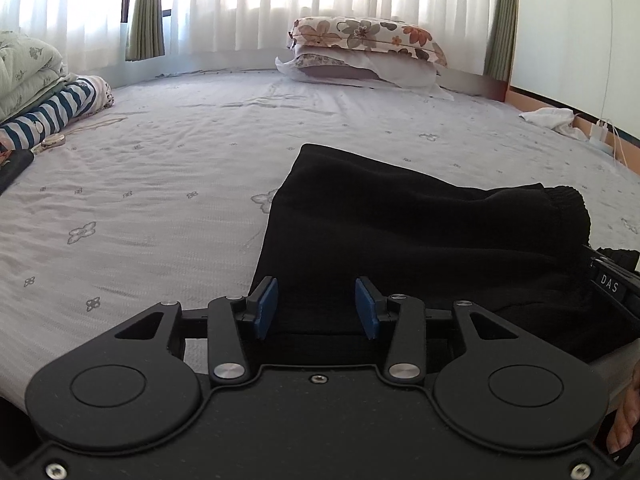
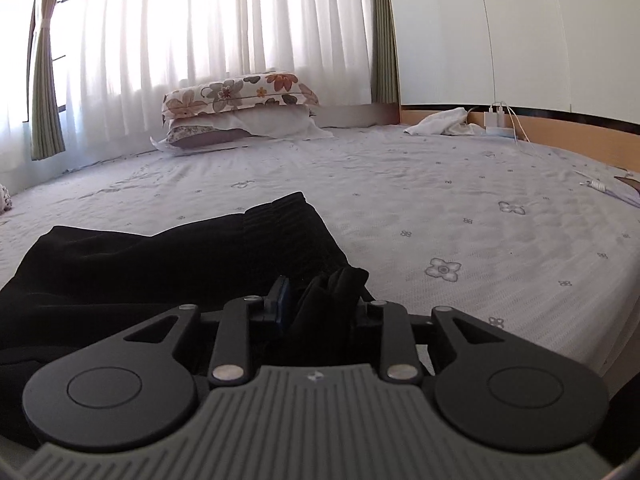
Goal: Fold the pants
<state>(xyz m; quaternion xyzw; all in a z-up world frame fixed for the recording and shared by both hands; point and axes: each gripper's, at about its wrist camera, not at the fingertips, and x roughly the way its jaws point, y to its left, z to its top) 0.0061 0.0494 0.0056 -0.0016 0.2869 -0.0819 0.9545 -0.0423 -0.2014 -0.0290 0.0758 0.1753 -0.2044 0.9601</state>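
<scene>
Pants point(image 1: 420, 232), black, are laid on bed sheet point(image 1: 160, 184), spread ahead of both grippers. Left gripper point(image 1: 316, 308) is parted, its blue pads clear of cloth lying between them. Right gripper point(image 2: 320, 312) is clenched on a bunched fold of pants.

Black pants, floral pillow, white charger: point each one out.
black pants point(image 1: 400, 232): left wrist view, on the folded top layer.
floral pillow point(image 2: 240, 94): right wrist view, on its front face.
white charger point(image 2: 495, 117): right wrist view, on the plug body.
</scene>
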